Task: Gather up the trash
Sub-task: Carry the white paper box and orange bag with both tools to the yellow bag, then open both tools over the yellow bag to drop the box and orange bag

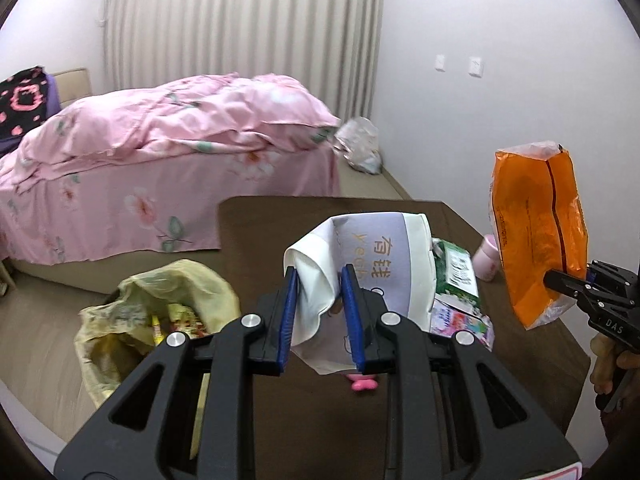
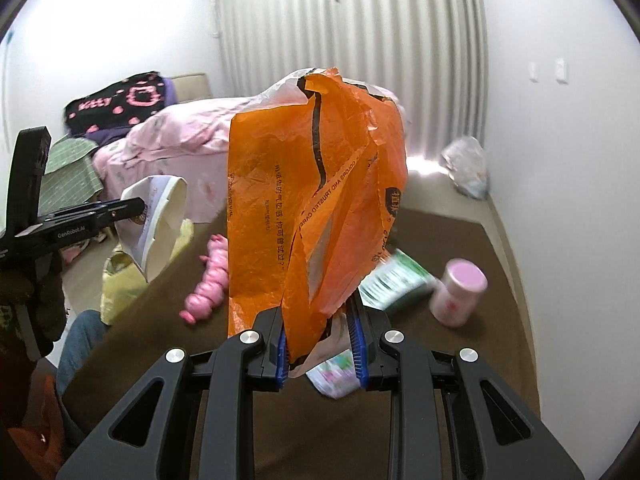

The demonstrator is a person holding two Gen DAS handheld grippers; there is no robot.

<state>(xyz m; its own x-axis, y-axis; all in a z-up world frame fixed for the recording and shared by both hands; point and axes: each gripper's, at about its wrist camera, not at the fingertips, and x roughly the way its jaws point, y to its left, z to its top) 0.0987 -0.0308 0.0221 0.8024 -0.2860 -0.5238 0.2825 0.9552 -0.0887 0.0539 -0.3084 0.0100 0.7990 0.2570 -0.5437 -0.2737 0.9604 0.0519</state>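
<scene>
Holding both pieces clear of the table (image 1: 256,240): left gripper (image 1: 322,316) pinches the cup (image 1: 384,256), right gripper (image 2: 320,350) clamps the wrapper (image 2: 316,200). Probably drop each squarely over the bag (image 1: 120,320) beside the table's left edge.

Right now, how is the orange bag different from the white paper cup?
The orange bag is crinkly plastic, torn and tall; the cup is smooth white paper, squashed, with purple print. The right gripper holds the bag; the left gripper holds the cup. Both are lifted above the brown table.
</scene>
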